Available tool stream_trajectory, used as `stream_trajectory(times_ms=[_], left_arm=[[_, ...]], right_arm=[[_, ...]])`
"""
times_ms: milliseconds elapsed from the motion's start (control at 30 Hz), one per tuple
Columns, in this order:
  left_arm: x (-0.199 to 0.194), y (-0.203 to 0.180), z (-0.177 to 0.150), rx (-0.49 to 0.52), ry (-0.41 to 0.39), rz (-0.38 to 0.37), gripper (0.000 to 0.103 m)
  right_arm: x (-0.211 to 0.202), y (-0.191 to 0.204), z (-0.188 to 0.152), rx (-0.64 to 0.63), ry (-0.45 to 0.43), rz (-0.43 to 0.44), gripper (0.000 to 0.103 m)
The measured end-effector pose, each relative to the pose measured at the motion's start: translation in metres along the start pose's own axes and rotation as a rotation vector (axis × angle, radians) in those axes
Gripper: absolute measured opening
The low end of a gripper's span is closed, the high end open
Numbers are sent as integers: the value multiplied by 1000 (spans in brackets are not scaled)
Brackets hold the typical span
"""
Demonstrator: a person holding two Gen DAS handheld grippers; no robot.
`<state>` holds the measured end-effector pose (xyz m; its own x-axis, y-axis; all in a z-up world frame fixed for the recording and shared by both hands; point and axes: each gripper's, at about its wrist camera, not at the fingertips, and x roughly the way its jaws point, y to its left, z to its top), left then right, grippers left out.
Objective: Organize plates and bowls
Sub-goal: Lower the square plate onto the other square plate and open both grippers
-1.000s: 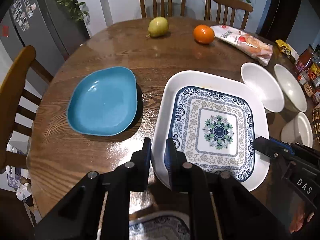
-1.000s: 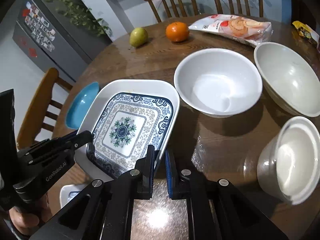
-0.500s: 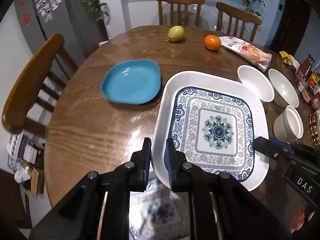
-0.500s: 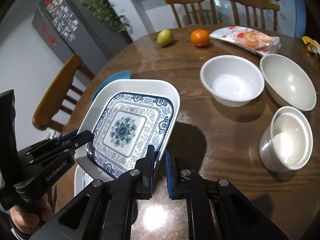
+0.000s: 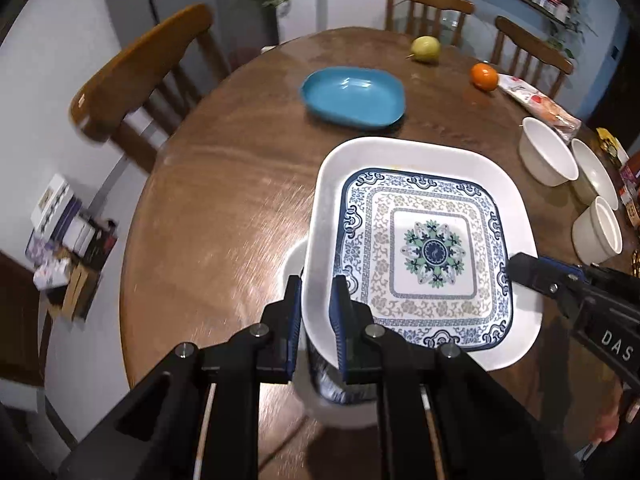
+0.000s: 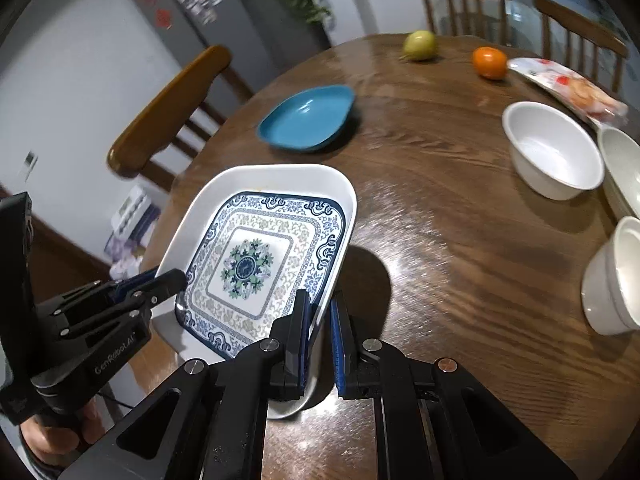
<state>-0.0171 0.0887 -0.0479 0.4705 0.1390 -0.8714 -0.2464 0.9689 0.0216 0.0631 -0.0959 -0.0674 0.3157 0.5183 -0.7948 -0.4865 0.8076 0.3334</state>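
Observation:
A square white plate with a blue floral pattern (image 5: 424,256) (image 6: 248,264) hangs above the round wooden table (image 5: 224,208). My left gripper (image 5: 316,292) is shut on its near left rim. My right gripper (image 6: 320,308) is shut on the opposite rim and also shows in the left wrist view (image 5: 532,272). Directly below lies a second patterned plate (image 5: 340,412) (image 6: 296,400), mostly hidden. A blue plate (image 5: 352,96) (image 6: 308,116) sits farther back. Two white bowls (image 5: 548,156) (image 5: 592,176) and a taller white bowl (image 5: 596,236) stand at the right.
A pear (image 5: 426,48), an orange (image 5: 484,76) and a snack packet (image 5: 540,106) lie at the far side. Wooden chairs (image 5: 140,72) ring the table. Boxes (image 5: 64,236) sit on the floor at the left, below the table edge.
Both grippers carried the patterned plate back toward the near left edge of the table. The bowls and blue plate now look farther off, and the second patterned plate lies right under the held one.

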Motion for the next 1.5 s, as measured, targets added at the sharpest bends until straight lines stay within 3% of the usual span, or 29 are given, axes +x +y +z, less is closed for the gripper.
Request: stream_trajectory(times_ms=[333,533,800,1167,1500], left_arm=[[3,10,-35,-79,64,21,12],[12,8,-42,-78,86,32,12],[17,7,-36,-58,70,29,13],[35,-17,-3,31,40,-9,12],[46,-28,12,50,64,-40,13]], right_arm=[[20,17,-18,-87,99,30,11],[32,22,-26,-123,139,4,11],[35,21,-18,-124,128,-43,11],[32,-8,0,-45,83,-111,11],[30,-19,14,-61,47,-181,11]])
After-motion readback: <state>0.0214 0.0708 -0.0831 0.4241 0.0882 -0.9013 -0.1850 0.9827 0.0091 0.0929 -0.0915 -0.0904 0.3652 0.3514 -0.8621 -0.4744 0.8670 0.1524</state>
